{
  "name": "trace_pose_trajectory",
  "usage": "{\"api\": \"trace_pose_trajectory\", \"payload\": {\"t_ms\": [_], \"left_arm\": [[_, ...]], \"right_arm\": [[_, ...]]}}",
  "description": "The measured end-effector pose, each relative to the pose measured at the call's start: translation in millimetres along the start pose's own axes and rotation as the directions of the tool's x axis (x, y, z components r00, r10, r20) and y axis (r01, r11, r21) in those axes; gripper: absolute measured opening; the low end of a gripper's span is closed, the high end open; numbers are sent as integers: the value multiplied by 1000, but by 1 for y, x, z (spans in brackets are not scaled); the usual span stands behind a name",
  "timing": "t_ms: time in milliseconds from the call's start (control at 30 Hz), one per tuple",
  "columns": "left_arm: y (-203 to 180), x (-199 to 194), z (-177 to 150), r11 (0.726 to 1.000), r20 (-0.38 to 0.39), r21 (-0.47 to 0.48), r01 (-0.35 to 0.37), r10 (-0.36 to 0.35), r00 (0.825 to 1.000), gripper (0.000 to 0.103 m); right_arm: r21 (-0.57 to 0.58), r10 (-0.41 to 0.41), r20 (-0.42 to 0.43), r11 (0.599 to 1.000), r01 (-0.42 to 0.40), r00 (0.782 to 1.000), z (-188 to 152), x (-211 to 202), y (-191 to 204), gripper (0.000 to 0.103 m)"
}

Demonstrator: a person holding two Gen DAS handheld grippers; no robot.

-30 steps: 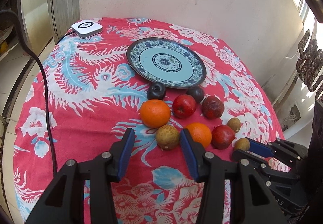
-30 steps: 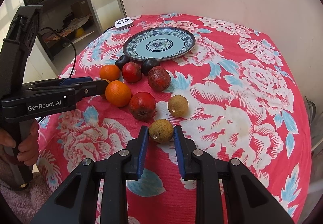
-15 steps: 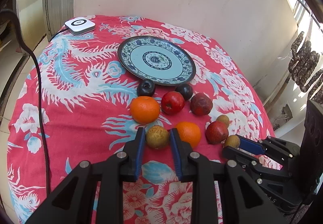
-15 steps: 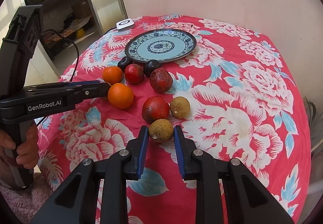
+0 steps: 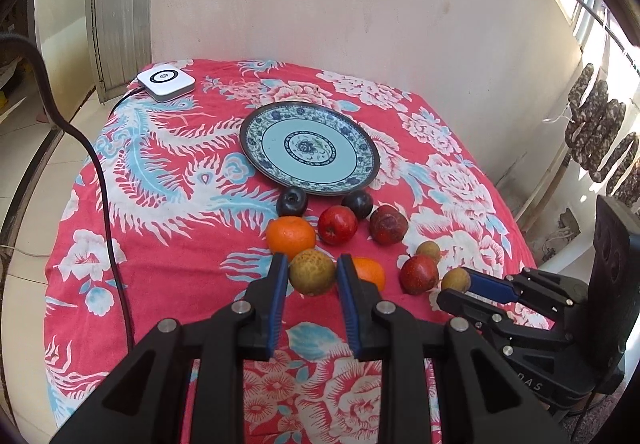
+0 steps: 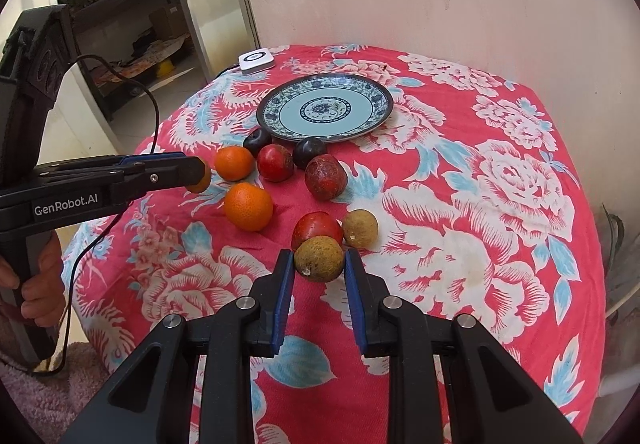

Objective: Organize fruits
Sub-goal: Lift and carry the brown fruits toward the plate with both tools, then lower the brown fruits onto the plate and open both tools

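Now both tongs grip: left gripper point(image 5: 312, 271) clamps a brown fruit point(image 5: 312, 271); right gripper point(image 6: 319, 259) clamps another point(image 6: 319, 259); next, seemingly, carry forward to the plate point(image 5: 256, 148) beyond.

A red floral tablecloth point(image 5: 168, 204) carries a plate point(image 5: 310, 148), fruits point(image 6: 248, 206) and perhaps a charger point(image 5: 166, 81).

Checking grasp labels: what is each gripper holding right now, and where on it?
Left gripper: one brown fruit, pads on its two sides. Right gripper: another brown fruit, also clamped on its sides.

White square device point(image 5: 166, 83) with black cable point(image 5: 102, 180), red floral tablecloth point(image 5: 168, 180)
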State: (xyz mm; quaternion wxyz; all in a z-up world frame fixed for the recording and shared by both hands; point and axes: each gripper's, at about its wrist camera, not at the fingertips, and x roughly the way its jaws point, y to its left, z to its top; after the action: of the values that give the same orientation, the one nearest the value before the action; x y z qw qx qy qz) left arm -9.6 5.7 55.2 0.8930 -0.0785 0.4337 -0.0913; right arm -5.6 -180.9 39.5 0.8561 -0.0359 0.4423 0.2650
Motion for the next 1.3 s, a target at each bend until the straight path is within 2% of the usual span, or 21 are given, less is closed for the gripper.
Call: {"api": "trace_pose_trajectory", "payload": {"t_ms": [367,467,767,1300], "left_arm": [[4,9,37,999,20,25,-20,19,1000,26],[6,14,51,999,31,31,-7,6,1000,26],[8,35,85,998,54,52,-26,23,998,26],[18,93,124,999,-11,51,-9,10,1000,26]], "right_arm": [[-51,0,37,999,2,999,39,-4,1,27],[-65,-6,44,998,9,999,54,1,1,27],[-70,-25,61,997,29,998,98,25,-3,27],[-110,-30,16,993,31,999,141,85,-15,27]]}}
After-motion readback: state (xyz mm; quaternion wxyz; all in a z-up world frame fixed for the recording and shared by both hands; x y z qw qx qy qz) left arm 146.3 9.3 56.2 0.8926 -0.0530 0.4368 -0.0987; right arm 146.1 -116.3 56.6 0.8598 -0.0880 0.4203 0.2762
